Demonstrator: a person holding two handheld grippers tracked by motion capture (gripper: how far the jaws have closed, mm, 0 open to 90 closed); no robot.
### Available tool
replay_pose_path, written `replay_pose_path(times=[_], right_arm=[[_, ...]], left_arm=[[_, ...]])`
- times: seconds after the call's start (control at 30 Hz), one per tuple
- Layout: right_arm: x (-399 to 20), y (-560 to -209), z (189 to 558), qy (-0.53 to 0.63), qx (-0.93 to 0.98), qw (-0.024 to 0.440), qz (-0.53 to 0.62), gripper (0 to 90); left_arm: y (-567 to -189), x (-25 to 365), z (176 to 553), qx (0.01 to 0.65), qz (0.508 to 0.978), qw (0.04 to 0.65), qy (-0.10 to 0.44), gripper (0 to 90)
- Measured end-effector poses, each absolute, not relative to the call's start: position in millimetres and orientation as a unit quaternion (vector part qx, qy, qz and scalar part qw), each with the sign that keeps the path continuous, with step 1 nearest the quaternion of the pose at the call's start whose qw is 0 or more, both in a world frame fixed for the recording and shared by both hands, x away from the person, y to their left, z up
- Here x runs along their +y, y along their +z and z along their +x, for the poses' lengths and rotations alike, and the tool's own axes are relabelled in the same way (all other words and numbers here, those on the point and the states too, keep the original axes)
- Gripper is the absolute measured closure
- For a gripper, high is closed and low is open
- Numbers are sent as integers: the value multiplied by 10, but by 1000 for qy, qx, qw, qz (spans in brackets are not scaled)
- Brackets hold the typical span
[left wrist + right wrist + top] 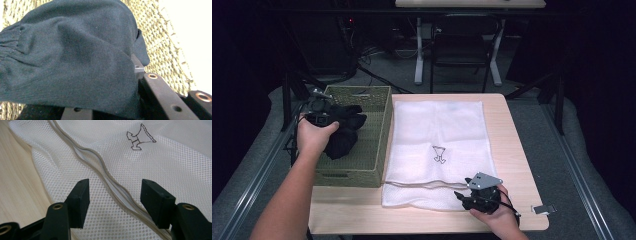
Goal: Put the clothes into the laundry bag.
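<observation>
The basket (374, 117) stands on the table (512, 150), touching the mesh bag's (447, 130) left edge.

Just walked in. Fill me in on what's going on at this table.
A person works with a gripper in each hand. The left gripper is shut on a dark garment, holding it over the woven basket. The right gripper hangs open above the zipper of a white mesh laundry bag spread flat on the table. The bag looks empty.

Lit table (512, 150) amid dark surroundings; close views slightly soft.
</observation>
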State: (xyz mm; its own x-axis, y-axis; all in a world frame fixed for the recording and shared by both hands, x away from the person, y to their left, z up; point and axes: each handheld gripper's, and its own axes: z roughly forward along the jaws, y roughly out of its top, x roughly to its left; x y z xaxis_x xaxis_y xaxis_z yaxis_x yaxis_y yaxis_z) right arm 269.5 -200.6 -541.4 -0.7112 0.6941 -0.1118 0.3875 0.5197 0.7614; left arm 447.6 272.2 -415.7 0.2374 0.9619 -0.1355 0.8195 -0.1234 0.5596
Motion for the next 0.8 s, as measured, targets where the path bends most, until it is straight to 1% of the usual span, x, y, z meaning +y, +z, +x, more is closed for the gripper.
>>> replay_pose_path(times=[0.8], right_arm=[[-2003, -5403, 2686, 375, 848, 213, 309, 417]], left_arm=[[-3859, 2617, 4243, 563, 757, 298, 144, 728]])
